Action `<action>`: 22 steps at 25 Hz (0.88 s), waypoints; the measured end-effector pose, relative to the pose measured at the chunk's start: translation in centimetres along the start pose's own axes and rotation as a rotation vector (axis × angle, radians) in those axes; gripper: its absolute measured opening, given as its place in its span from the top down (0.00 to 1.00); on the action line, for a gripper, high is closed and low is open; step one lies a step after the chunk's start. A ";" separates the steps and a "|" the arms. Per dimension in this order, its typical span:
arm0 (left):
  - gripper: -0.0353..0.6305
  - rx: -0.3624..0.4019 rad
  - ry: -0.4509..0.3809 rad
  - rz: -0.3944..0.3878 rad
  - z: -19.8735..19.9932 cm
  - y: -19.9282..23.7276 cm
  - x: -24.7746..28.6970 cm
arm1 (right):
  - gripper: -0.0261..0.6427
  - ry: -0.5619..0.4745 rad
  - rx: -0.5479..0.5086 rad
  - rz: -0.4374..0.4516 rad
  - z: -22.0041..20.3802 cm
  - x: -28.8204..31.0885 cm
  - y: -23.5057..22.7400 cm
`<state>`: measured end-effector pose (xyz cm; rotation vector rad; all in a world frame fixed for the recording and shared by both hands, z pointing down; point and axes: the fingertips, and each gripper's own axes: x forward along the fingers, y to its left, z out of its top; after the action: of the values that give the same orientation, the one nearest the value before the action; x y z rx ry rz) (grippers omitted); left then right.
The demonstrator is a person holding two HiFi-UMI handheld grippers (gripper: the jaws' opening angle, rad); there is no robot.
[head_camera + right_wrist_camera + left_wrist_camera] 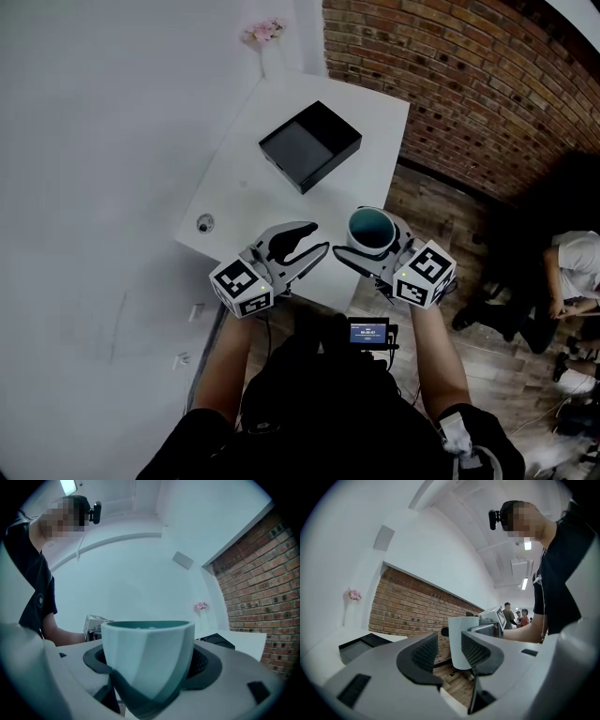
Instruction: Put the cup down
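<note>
The right gripper (pixel 375 246) is clamped on the cup (pixel 372 232), one jaw on each side of its wall. The cup is white outside, teal inside, and is held upright with its mouth up. It is in the air at the near right edge of the white table (pixel 244 202), so its long axis runs straight up and down. As I judge it, the bare tabletop lies below the cup and a little to the left and far side. The move is then a short shift inward and straight down, keeping the cup level.

The left gripper (pixel 319 237) is just left of the cup with its jaws apart and nothing between them. It plays no part in the hold. The black tray (pixel 310 145) sits farther back on the table, well apart from the cup.

I see no brand or label on the cup. The small screen (pixel 368 331) at the person's chest shows figures too small to read.
</note>
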<state>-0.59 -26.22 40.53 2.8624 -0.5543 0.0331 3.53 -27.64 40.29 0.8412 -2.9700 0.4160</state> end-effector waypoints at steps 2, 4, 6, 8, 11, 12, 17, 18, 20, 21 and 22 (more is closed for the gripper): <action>0.70 0.009 -0.003 0.003 0.5 0.4 0.0 | 0.37 -0.007 0.015 0.005 0.4 0.5 -0.8; 0.70 0.018 -0.002 0.010 0.9 1.0 0.1 | 0.37 -0.008 0.019 0.008 0.7 1.2 -1.7; 0.70 0.026 -0.005 0.015 1.4 1.7 0.3 | 0.37 -0.011 0.026 0.014 1.1 2.0 -2.7; 0.70 0.036 -0.007 0.022 1.8 2.6 0.4 | 0.37 -0.016 0.031 0.023 1.6 3.1 -3.7; 0.70 0.046 -0.011 0.029 2.1 3.8 0.7 | 0.37 -0.007 0.001 0.023 2.1 4.7 -5.2; 0.70 0.049 -0.010 0.033 2.2 4.2 0.8 | 0.37 -0.001 -0.012 0.022 2.2 5.2 -5.6; 0.70 0.057 -0.011 0.048 2.4 6.3 1.5 | 0.37 0.018 -0.055 0.010 2.3 7.4 -8.5; 0.71 0.056 -0.012 0.049 2.3 6.7 1.6 | 0.37 0.019 -0.058 0.007 2.2 7.9 -9.1; 0.71 0.051 -0.014 0.052 2.1 7.6 1.8 | 0.37 0.022 -0.065 -0.003 2.1 8.7 -10.4; 0.72 0.049 -0.015 0.054 2.1 8.0 1.9 | 0.37 0.022 -0.066 -0.008 2.1 9.1 -11.1; 0.72 0.049 -0.015 0.056 2.0 8.4 2.0 | 0.37 0.020 -0.066 -0.014 2.0 9.4 -11.8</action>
<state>-1.88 -34.98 40.51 2.8958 -0.6459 0.0344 1.68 -42.63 42.15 0.8452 -2.9399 0.3223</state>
